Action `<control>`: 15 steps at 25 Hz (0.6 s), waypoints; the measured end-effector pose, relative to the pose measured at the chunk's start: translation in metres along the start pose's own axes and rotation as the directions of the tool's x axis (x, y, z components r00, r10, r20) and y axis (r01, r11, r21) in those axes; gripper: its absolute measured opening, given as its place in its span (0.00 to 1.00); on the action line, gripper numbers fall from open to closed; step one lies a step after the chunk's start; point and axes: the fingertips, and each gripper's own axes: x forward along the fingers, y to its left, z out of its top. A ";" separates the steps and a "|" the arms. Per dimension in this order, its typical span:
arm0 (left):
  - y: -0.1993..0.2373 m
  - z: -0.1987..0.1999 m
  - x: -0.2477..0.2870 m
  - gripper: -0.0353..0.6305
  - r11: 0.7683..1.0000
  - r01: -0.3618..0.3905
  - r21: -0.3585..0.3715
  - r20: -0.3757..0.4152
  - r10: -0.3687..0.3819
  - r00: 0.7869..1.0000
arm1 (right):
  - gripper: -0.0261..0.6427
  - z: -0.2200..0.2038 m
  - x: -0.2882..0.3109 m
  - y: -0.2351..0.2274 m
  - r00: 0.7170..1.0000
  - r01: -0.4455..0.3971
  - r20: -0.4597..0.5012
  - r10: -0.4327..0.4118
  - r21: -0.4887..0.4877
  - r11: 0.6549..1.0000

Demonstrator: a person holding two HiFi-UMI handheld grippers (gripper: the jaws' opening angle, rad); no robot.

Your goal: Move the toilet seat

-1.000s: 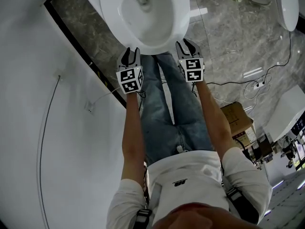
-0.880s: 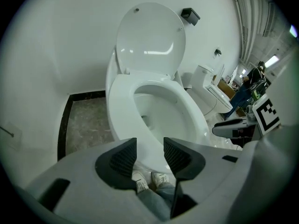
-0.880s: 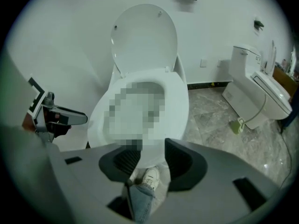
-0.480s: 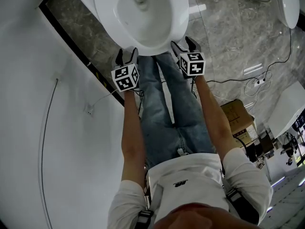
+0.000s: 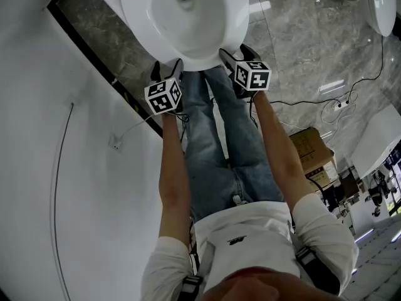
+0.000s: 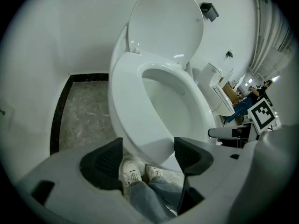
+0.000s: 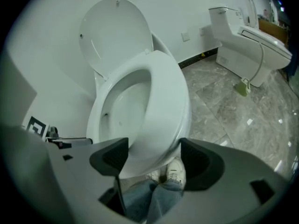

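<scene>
The white toilet seat point(image 5: 237, 14) lies down on the bowl, and its lid point(image 6: 166, 24) stands up against the wall. In the head view my left gripper point(image 5: 168, 68) is at the front left of the rim and my right gripper point(image 5: 237, 54) at the front right. The left gripper view shows the seat's front edge point(image 6: 126, 111) between the left gripper's point(image 6: 147, 157) opening jaws, with the pads off it. The right gripper point(image 7: 152, 157) is likewise opening around the seat's front point(image 7: 166, 97), pads apart from it.
A white wall point(image 5: 62, 168) with black skirting point(image 5: 100, 61) runs close on the left. My jeans-clad legs point(image 5: 213, 137) stand right before the bowl. A second toilet point(image 7: 247, 36) stands to the right, with a cable point(image 5: 338, 108) and a cardboard box point(image 5: 310, 152) on the marble floor.
Both grippers have moved forward to the toilet's front rim, and their jaws have spread wider.
</scene>
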 end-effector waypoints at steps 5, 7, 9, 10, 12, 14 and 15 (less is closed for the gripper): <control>-0.002 0.000 0.003 0.54 1.000 0.024 -0.008 -0.001 -0.024 1.000 | 0.50 0.000 0.001 0.000 1.000 0.000 0.016 0.000 0.008 1.000; -0.003 0.000 0.002 0.54 1.000 0.021 -0.008 -0.003 -0.021 1.000 | 0.50 0.000 -0.001 -0.001 1.000 0.014 0.021 -0.014 -0.002 1.000; -0.003 0.000 0.002 0.54 1.000 0.014 -0.008 -0.004 -0.014 1.000 | 0.50 0.000 -0.001 0.000 0.999 0.027 0.023 -0.027 -0.009 1.000; -0.002 0.000 0.001 0.54 1.000 0.011 -0.008 -0.005 -0.011 1.000 | 0.50 0.000 -0.001 0.000 0.999 0.032 0.024 -0.032 -0.011 0.999; -0.003 0.000 0.001 0.54 1.000 0.006 -0.010 -0.010 -0.006 1.000 | 0.50 0.000 -0.002 0.000 0.999 0.043 0.024 -0.043 -0.017 0.999; -0.003 0.000 0.001 0.54 1.000 0.002 -0.012 -0.013 -0.002 1.000 | 0.50 0.000 -0.002 0.001 0.999 0.050 0.022 -0.050 -0.027 0.998; -0.003 0.001 0.001 0.54 1.000 0.000 -0.012 -0.014 0.000 1.000 | 0.50 0.001 -0.002 0.001 0.998 0.053 0.020 -0.052 -0.033 0.998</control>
